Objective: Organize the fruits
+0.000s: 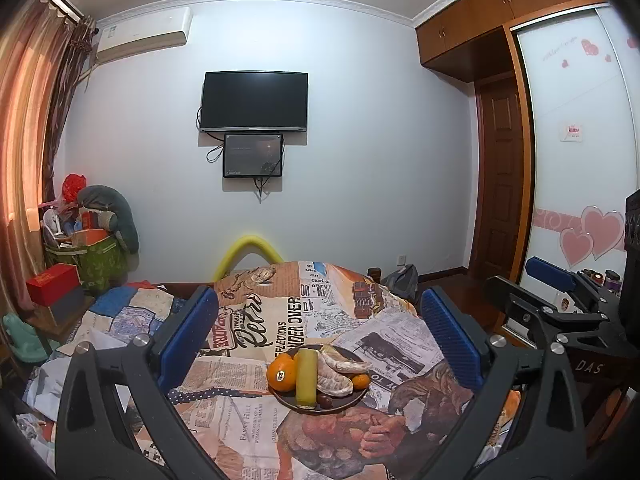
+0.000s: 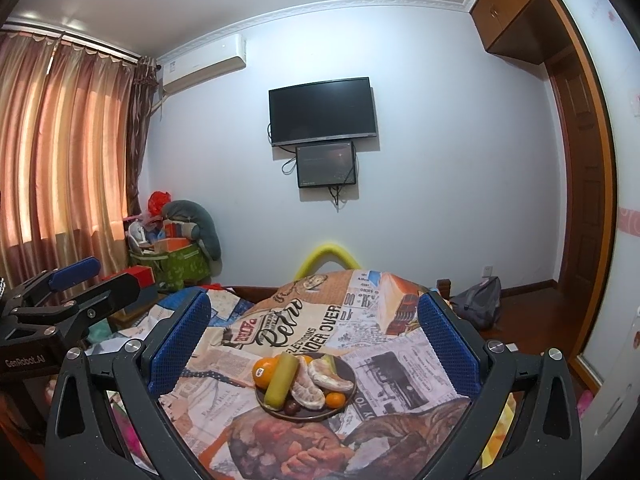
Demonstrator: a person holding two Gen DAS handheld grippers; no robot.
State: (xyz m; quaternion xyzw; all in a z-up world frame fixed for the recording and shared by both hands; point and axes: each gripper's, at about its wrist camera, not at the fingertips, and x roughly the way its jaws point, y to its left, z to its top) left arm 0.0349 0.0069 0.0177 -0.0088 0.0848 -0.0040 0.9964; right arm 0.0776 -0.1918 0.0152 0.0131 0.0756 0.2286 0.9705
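Plates: one dark plate (image 1: 352, 402) on the printed cloth
Large oranges: one orange (image 1: 281, 373), with a sticker
Small oranges: one mandarin (image 1: 361, 381)
Green-yellow stalks: one sugarcane piece (image 1: 306, 372)
Peeled pomelo segments: two, possibly three (image 1: 334, 380)
Dark round fruits: two (image 1: 325, 401), kind unclear
Wall screens: two, a television (image 1: 254, 101) and a smaller monitor (image 1: 253, 155)
Grippers: two, left gripper (image 1: 320, 332) and right gripper (image 2: 314, 336)

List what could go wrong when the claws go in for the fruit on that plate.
1. The fruit is crowded: the tall yellow-green piece leans against the large orange, so pulling either may roll the other off the plate.
2. The plate sits on a wrinkled printed cloth and might tip or slide if nudged.
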